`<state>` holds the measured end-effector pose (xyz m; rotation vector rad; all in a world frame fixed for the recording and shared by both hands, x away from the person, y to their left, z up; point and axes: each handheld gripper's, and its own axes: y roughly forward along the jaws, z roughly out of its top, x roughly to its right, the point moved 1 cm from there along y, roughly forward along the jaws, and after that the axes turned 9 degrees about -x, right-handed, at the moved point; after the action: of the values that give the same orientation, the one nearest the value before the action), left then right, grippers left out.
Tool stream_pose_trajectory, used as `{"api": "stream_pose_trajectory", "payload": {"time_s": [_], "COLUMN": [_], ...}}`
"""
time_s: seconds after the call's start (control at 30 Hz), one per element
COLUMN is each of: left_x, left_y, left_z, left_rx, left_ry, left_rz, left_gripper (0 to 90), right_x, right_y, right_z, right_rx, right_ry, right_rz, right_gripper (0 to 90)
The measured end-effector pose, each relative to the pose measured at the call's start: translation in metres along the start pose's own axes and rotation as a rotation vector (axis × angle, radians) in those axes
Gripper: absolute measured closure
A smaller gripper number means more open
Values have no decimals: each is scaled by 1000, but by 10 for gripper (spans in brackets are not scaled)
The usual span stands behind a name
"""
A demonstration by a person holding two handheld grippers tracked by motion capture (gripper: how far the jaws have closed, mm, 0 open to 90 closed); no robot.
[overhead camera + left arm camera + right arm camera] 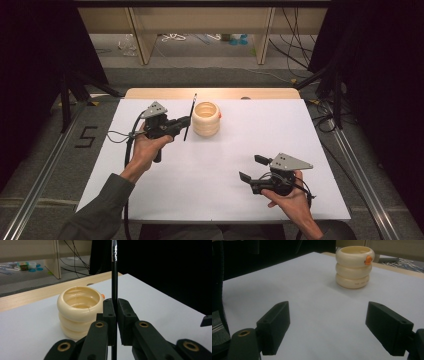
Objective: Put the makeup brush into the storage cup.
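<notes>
With my left gripper (pixel 186 121) clamped on the thin black pen (pixel 190 116) beside the cream ribbed ring-stacked holder (pixel 206 119), insertion remains; my right gripper (pixel 253 168) waits, jaws apart.

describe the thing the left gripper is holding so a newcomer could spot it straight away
Start at the white table; near its far edge stands a cream ribbed holder. Just left of it, the left gripper is shut on a pen, held near upright above the table. It is the one thin black stick there, with a shiny band near its top.
</notes>
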<state>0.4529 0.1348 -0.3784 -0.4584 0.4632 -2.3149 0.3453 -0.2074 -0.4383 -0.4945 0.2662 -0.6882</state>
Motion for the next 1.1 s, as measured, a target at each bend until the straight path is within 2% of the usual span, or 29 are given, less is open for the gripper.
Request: {"api": "stream_pose_trajectory", "payload": {"time_s": [0.1, 0.17, 0.37, 0.4, 0.47, 0.67, 1.1], "left_x": [-2, -4, -9, -9, -11, -17, -22], "left_y": [3, 5, 10, 11, 13, 20, 31], "left_z": [2, 3, 9, 10, 12, 15, 24], "left_rx": [10, 10, 25, 30, 35, 52, 60], "left_ry": [-10, -8, -9, -13, -12, -18, -24], "left_rz": [-4, -1, 4, 8, 8, 10, 26], "left_gripper": [848, 848, 848, 847, 848, 848, 848], "right_x": [1, 1, 1, 1, 1, 0, 0], "right_y": [2, 1, 1, 0, 0, -1, -1], "right_z": [0, 0, 0, 0, 0, 0, 0], "right_rx": [31, 32, 33, 15, 16, 9, 6], "right_ry": [-9, -7, -5, -1, -4, 11, 10], "right_rz": [-5, -3, -7, -8, -12, 0, 2], "right_gripper": [202, 200, 187, 184, 180, 181, 184]}}
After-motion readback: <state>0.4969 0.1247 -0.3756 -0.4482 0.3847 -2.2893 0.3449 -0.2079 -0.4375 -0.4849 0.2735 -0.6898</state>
